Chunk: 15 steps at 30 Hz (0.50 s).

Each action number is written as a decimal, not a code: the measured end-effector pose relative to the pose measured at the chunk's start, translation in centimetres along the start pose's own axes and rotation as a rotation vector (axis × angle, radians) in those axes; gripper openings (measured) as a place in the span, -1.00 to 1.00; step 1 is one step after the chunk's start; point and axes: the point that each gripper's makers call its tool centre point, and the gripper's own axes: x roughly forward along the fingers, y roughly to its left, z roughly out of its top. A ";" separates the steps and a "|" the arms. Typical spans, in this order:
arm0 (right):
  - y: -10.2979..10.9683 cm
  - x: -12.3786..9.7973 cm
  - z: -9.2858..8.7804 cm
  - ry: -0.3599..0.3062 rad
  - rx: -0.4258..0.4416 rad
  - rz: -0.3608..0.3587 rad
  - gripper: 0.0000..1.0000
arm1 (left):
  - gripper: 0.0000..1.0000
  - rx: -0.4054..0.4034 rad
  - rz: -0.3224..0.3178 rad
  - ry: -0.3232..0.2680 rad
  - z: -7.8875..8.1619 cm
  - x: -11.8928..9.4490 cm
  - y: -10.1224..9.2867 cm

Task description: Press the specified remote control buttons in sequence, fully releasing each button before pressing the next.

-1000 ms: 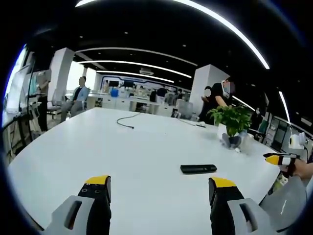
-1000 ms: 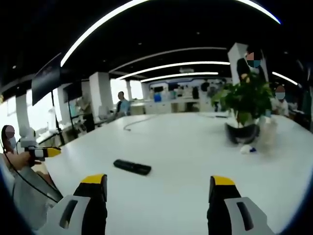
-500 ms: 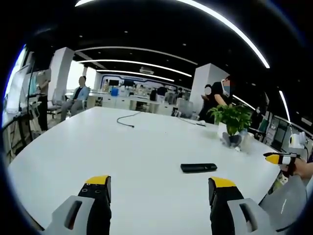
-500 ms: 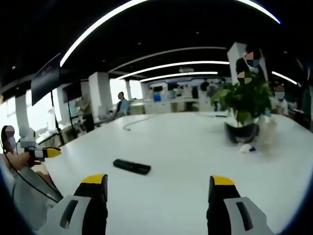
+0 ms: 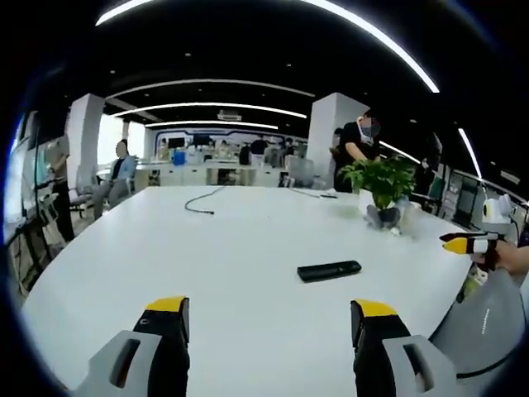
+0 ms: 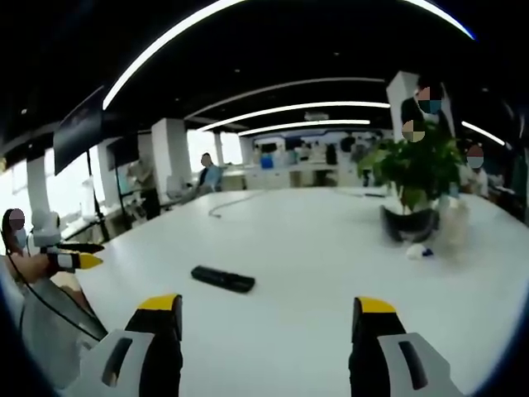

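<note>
In the left gripper view, the left gripper (image 5: 269, 318) hangs over the white table (image 5: 207, 265) with its jaws wide apart, holding nothing. The black remote (image 5: 329, 270) lies flat at 1 o'clock from it.

In the right gripper view, the right gripper (image 6: 269, 318) is spread wide too, with nothing inside. The remote (image 6: 223, 280) lies at 11 o'clock. A plant (image 6: 417, 178) stands at 2 o'clock.

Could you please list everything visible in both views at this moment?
remote control: one, black, lying flat on the table between the two tools
table: one, white, large
potted plant: one, green leaves in a dark pot, far side of the table
cable: one, dark, lying on the far part of the table
people: several, sitting or standing in the office beyond the table
left tool: one, grey with yellow tips, open, above the near table edge
right tool: one, grey with yellow tips, open, above the near table edge
</note>
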 end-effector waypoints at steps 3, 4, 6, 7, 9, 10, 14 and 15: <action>-0.1 -0.1 0.1 -0.002 -0.006 -0.009 0.63 | 0.72 0.007 -0.008 0.007 0.0 0.1 -0.2; -0.2 -0.1 0.1 -0.003 -0.004 -0.010 0.63 | 0.75 0.010 -0.015 0.010 0.0 0.2 -0.4; -0.3 -0.1 0.1 -0.006 -0.001 -0.014 0.63 | 0.81 -0.007 -0.041 0.030 -0.1 0.4 -1.1; -0.3 -0.1 0.1 -0.008 0.000 -0.015 0.63 | 0.83 -0.010 -0.045 0.032 -0.1 0.4 -1.2; -0.3 -0.2 0.1 -0.005 -0.002 -0.016 0.61 | 0.89 -0.013 -0.066 0.051 -0.5 0.6 -1.6; -0.3 -0.2 0.1 -0.005 -0.003 -0.015 0.59 | 0.91 -0.004 -0.070 0.062 -0.7 0.7 -1.8; -0.2 -0.2 0.1 -0.005 -0.001 -0.012 0.58 | 1.00 -0.009 -0.102 0.095 -0.7 0.8 -2.8; -0.2 -0.2 0.1 -0.005 -0.001 -0.012 0.58 | 1.00 -0.008 -0.113 0.100 -0.6 0.8 -3.1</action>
